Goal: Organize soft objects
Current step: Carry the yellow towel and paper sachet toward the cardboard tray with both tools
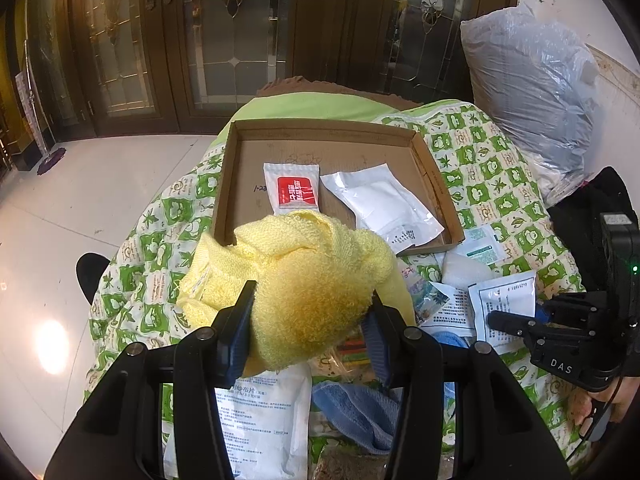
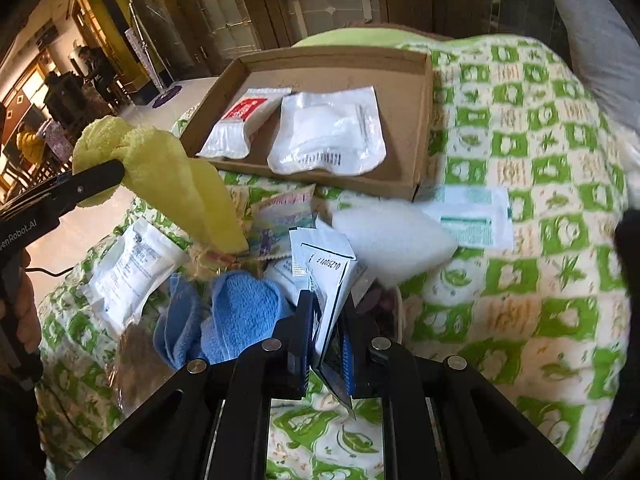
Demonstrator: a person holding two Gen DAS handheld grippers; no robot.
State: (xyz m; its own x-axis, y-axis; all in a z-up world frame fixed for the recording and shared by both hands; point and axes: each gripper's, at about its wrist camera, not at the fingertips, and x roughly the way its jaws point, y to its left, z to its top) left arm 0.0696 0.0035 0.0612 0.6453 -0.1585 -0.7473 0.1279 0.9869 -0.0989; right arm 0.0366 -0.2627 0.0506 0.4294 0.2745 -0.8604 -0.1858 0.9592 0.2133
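My left gripper [image 1: 312, 300] is shut on a bunched yellow knit cloth [image 1: 312, 256], lifted just in front of a shallow cardboard tray [image 1: 434, 176]. The rest of the cloth hangs down [image 2: 172, 172] from the left gripper [image 2: 102, 178]. The tray holds a red-labelled sachet [image 1: 297, 192] and a white pouch [image 1: 384, 204]. My right gripper [image 2: 326, 304] is shut on a white printed packet [image 2: 326, 272], low over the pile; from the left wrist view that gripper [image 1: 514, 322] sits at the right. A blue towel [image 2: 240, 312] and a white foam pad [image 2: 392, 232] lie in the pile.
Everything rests on a green-and-white patterned quilt [image 2: 520, 280]. A large white printed packet [image 1: 264, 420] and a green-printed packet [image 2: 468, 216] lie nearby. A plastic bag [image 1: 532, 92] stands at the back right. The tiled floor [image 1: 60, 220] drops off left.
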